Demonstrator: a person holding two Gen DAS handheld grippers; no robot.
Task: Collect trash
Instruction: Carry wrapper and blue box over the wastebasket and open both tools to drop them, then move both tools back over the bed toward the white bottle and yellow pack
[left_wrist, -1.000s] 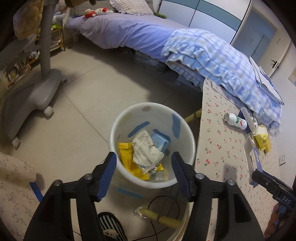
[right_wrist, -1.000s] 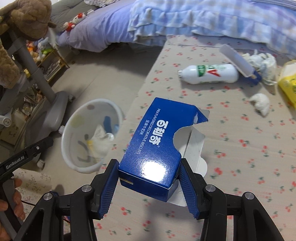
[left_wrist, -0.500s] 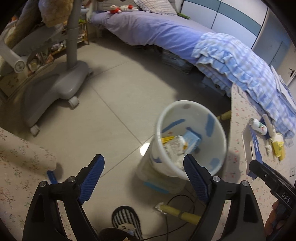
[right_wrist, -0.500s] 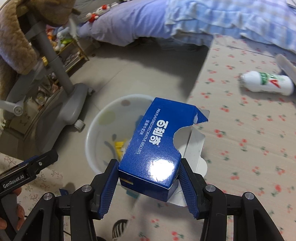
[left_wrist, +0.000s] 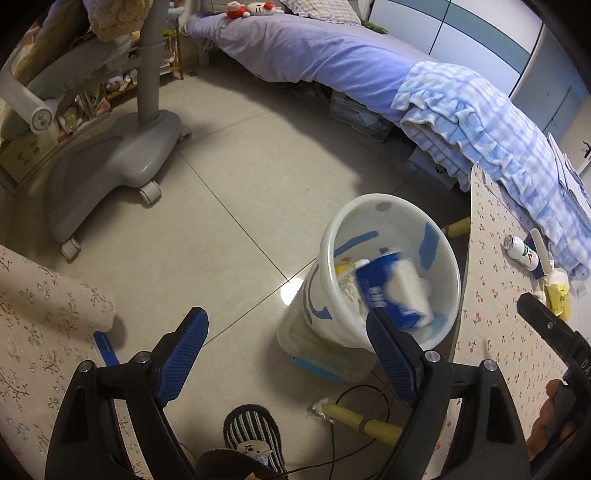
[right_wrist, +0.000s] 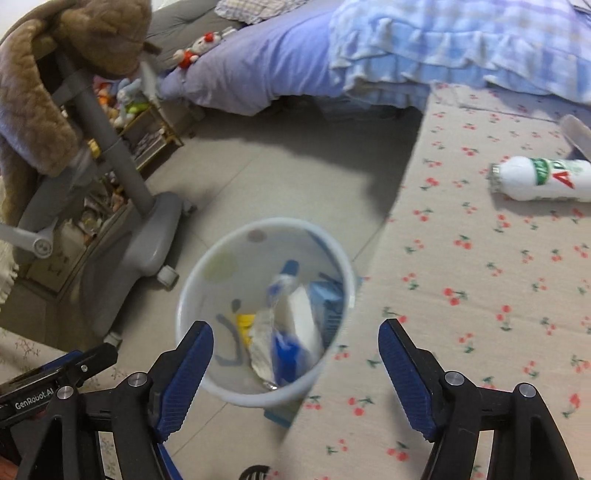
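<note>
A white trash bin (left_wrist: 334, 240) (right_wrist: 192, 295) stands on the floor beside the cherry-print table (right_wrist: 480, 295). The blue biscuit box (left_wrist: 391, 291) (right_wrist: 286, 350) lies blurred inside the bin on other wrappers. My right gripper (right_wrist: 295, 354) is open and empty above the bin's near rim. My left gripper (left_wrist: 286, 349) is open and empty, low over the floor left of the bin. A white bottle (right_wrist: 543, 179) (left_wrist: 521, 253) lies on the table, with crumpled tissue and a yellow wrapper (left_wrist: 556, 291) near it.
A grey wheeled stand (left_wrist: 110, 162) is on the floor to the left. A bed with blue bedding (left_wrist: 369, 62) lies beyond. A floral-covered surface (left_wrist: 44, 325) is at near left. A slipper (left_wrist: 253, 439) and a cable lie below the bin.
My right gripper has opened and let go of the blue box, which has dropped into the bin. My left gripper has drawn further back and left from the bin.
</note>
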